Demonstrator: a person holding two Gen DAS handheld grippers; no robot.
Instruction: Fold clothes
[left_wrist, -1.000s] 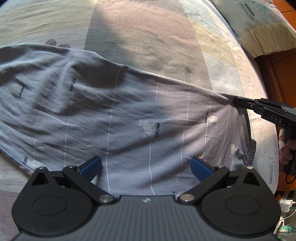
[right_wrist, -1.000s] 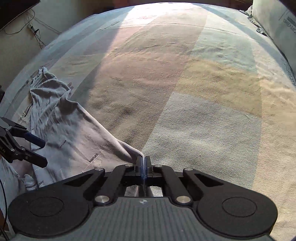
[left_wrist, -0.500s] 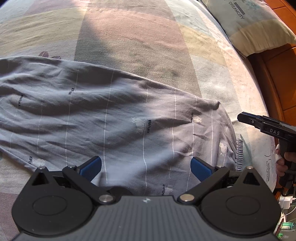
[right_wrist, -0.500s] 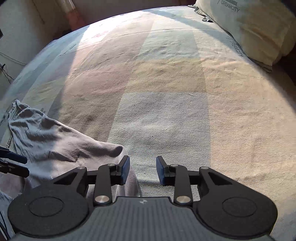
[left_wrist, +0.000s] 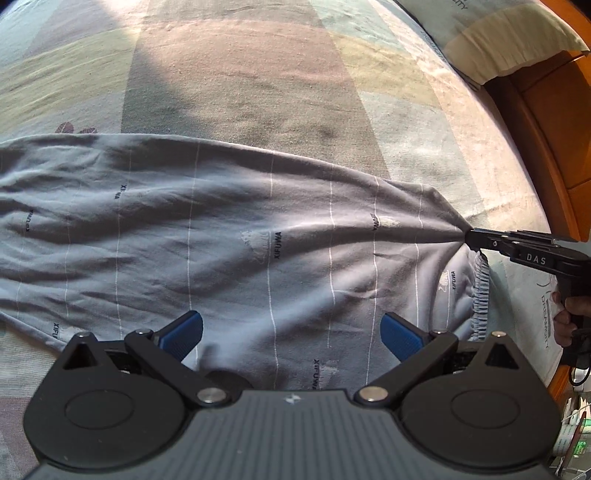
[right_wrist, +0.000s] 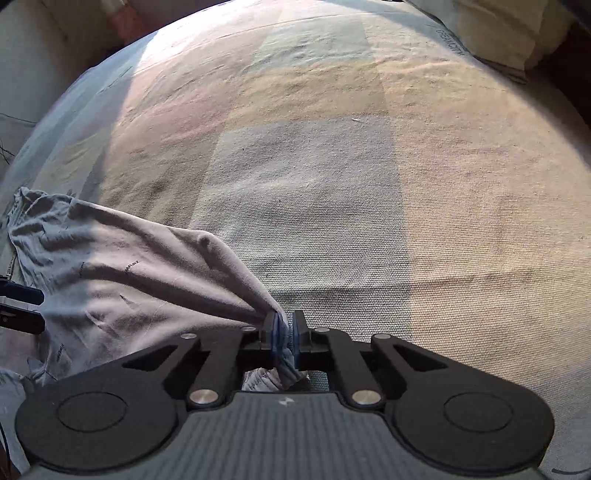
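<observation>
The right hand-held gripper (right_wrist: 285, 330) has just been closing, and its blue-padded jaws now pinch a bunched fold of the grey pinstriped cotton garment with small printed lettering (left_wrist: 229, 240); cloth fills the narrow gap between the pads and a wad of it pokes out behind them. From the left wrist view the same right hand-held gripper (left_wrist: 471, 236) shows as a black beak at the right, clamped on the garment's corner beside the gathered ribbed hem, with creases fanning out from the pinch point. A person's hand (left_wrist: 570, 317) grips its handle.

The left hand-held gripper (left_wrist: 291, 330) is released, its blue fingertips (left_wrist: 184, 330) spread wide above the garment's near edge; whether they touch the cloth cannot be told. Nothing lies between them but the fabric beneath.

The garment lies spread lengthwise across a bed covered in a faded sheet of broad pastel checks (right_wrist: 332, 166). A cream pillow with printed text (left_wrist: 509, 33) sits at the bed's far corner, next to an orange wooden bed frame (left_wrist: 554, 122).
</observation>
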